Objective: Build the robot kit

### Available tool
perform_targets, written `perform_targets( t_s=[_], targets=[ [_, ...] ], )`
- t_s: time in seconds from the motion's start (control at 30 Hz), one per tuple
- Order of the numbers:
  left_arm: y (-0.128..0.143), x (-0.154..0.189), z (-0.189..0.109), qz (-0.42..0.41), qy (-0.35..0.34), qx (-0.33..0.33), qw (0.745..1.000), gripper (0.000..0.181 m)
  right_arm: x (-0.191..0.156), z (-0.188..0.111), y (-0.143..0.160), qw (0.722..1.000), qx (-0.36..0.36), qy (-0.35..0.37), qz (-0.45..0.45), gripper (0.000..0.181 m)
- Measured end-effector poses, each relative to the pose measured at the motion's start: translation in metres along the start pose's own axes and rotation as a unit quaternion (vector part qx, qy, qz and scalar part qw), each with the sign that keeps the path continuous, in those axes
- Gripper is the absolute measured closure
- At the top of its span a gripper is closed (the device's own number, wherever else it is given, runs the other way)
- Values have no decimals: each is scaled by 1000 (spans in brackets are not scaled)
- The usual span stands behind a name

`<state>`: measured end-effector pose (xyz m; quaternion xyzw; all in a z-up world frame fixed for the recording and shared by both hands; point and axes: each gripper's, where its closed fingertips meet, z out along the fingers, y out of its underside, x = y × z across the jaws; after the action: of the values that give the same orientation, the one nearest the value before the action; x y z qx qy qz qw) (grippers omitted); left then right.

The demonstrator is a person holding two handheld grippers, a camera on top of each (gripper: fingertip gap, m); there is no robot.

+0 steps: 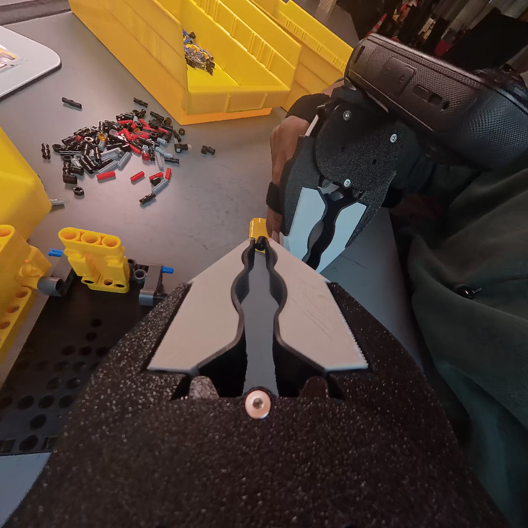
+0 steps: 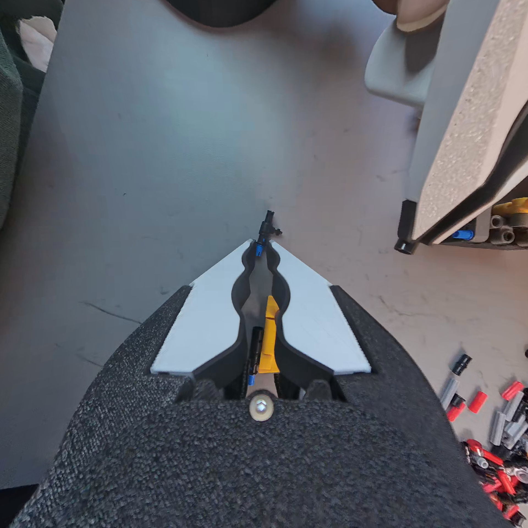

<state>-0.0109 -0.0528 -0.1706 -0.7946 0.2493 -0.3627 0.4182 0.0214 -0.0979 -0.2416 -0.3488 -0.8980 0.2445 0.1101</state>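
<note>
Left gripper: fingers closed at the tips on a small black pin, a yellow piece directly behind it and touching or nearly so, held over the near edge of the grey worktop. Right gripper: tips clamped on a blue-and-black connector pin that juts forward above bare worktop; yellow showing in the gap between its fingers, whether held or reflected I cannot tell. Also on the worktop: loose pile of black, red and grey pins mid-surface, yellow parts bins along the far edge, yellow brick assembly on a black perforated plate at the left edge.
</note>
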Motion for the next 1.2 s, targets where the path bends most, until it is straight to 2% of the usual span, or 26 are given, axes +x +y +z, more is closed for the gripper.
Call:
perform_targets(
  t_s=[0.37, 0.57, 0.83, 0.93, 1.2],
  targets=[
    [-11, 7, -1, -4, 20, 36, 999, 176, 2, -3, 2, 999, 22, 31, -7, 175],
    [-23, 11, -6, 1, 30, 74, 997, 176, 20, -34, -6, 991, 99, 92, 13, 175],
    [-31, 16, -2, 24, 32, 109, 993, 176, 43, -75, -1, 960, 185, 206, 34, 175],
    [-31, 18, 2, 31, 35, 116, 992, 176, 48, -85, 6, 950, 194, 241, 37, 175],
    [-27, 19, 12, 45, 31, 111, 992, 176, 45, -91, 15, 949, 189, 251, 28, 175]
  ],
)
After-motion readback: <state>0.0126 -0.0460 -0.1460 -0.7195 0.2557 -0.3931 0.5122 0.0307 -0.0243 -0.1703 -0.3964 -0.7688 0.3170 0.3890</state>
